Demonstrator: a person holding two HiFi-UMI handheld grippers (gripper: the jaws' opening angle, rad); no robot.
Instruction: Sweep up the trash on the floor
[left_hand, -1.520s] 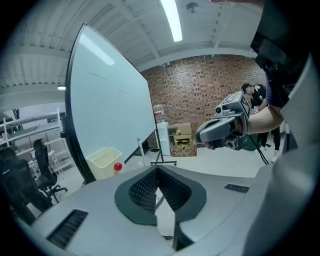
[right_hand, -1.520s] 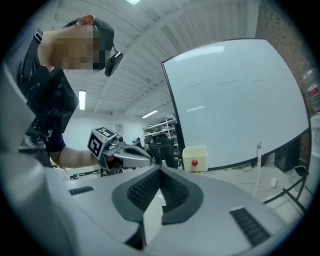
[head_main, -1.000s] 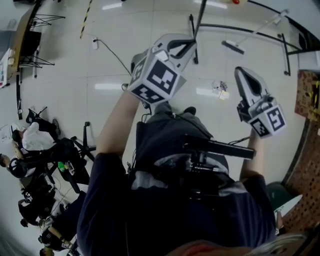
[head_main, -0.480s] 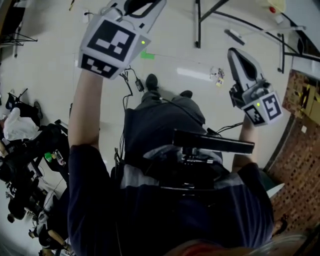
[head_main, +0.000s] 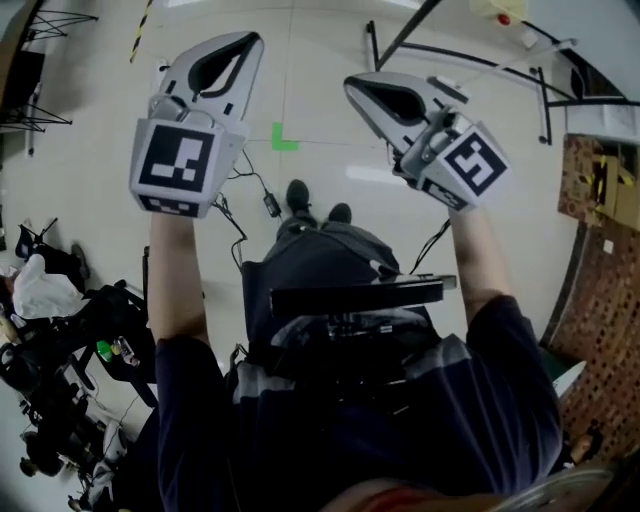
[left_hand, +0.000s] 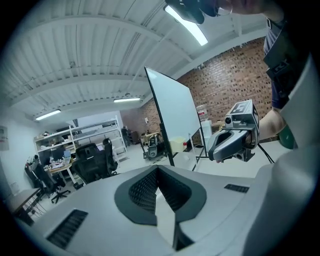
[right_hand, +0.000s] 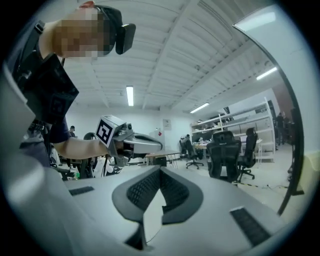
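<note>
Pale floor (head_main: 320, 60) shows no trash now: both hands have swung up side by side, and the right gripper (head_main: 355, 88) probably hides the litter it was next to a moment ago. It and the left gripper (head_main: 240, 45) are clamped shut and empty. The broom (head_main: 520, 61) lies untouched beyond them, so sweeping hasn't started.

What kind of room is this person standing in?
Probably an open-plan lab or workshop office: black office chairs, storage shelves along the far wall, and a whiteboard on a stand in front of a brick wall.
</note>
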